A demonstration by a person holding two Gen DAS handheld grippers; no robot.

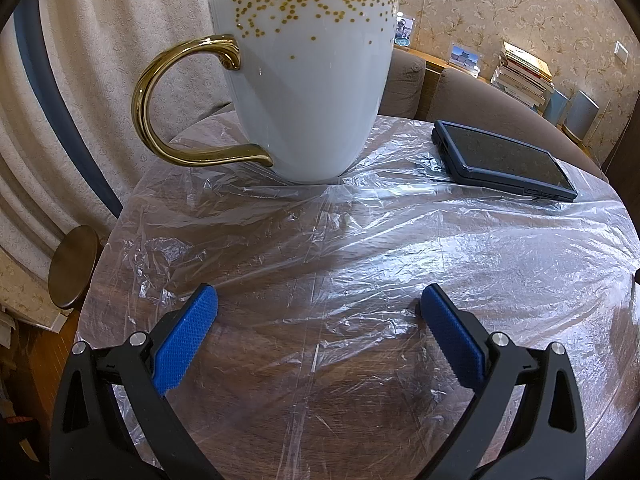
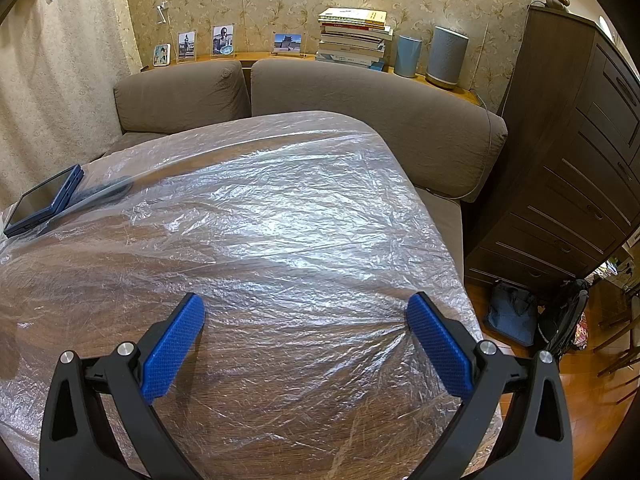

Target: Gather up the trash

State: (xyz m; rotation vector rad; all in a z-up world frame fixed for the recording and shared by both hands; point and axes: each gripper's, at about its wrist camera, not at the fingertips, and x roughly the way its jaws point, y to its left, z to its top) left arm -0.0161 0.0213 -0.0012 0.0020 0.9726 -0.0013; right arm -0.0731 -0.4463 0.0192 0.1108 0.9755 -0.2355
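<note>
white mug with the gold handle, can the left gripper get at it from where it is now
Probably yes. The white gold-dotted mug stands straight ahead of the open left gripper, with only bare clear plastic sheet between them. The dark blue phone lies off to the side.

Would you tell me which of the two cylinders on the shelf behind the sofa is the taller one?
The grey cylinder, nearest the cabinet; the blue cylinder beside the books is shorter and slimmer.
</note>
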